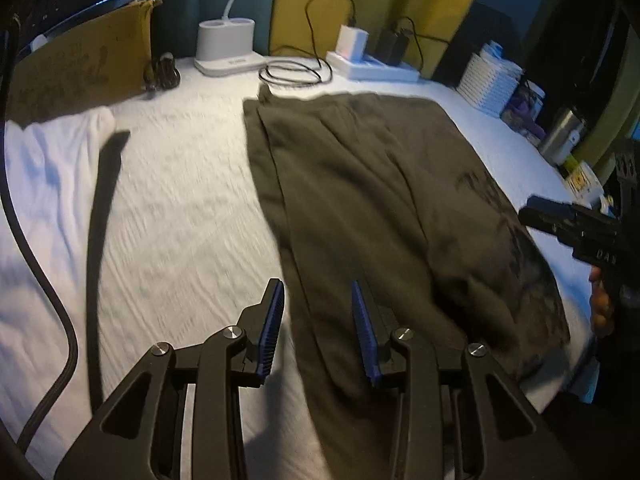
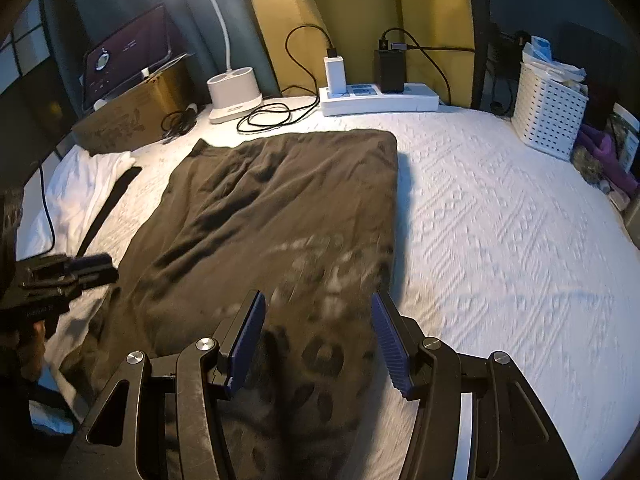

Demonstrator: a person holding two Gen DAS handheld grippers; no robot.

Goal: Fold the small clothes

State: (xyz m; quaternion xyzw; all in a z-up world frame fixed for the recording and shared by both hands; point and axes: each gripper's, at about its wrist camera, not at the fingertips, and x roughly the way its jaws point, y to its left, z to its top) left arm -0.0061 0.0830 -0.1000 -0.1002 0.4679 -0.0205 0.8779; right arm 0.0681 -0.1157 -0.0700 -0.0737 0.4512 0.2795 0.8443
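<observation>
While both tools hovered above the bed, the dark olive-brown fabric garment (image 2: 276, 216) lay spread flat on the white textured bedspread (image 2: 500, 240), its printed near end under the two tools and a lengthwise fold along its left side. The left gripper (image 1: 318, 312) stood released, its blue ribbed pads parted over the garment's left edge and pinching nothing. The right gripper (image 2: 318, 330) also stood released, its jaws wide over the printed portion with no cloth caught between them. At the far edge of the bed stood a white desk lamp base (image 2: 235, 94), a white power strip (image 2: 378, 100) carrying two chargers, and a coiled black cable (image 2: 266, 118) just beyond the garment's far hem. A brown cardboard box (image 2: 128, 120) sat at the far left, with a white cloth (image 2: 80, 188) and a black strap (image 2: 106, 210) lying beside the garment's left side. A white perforated plastic basket (image 2: 550, 112) stood well apart at the right. Nothing rested on top of the garment.
</observation>
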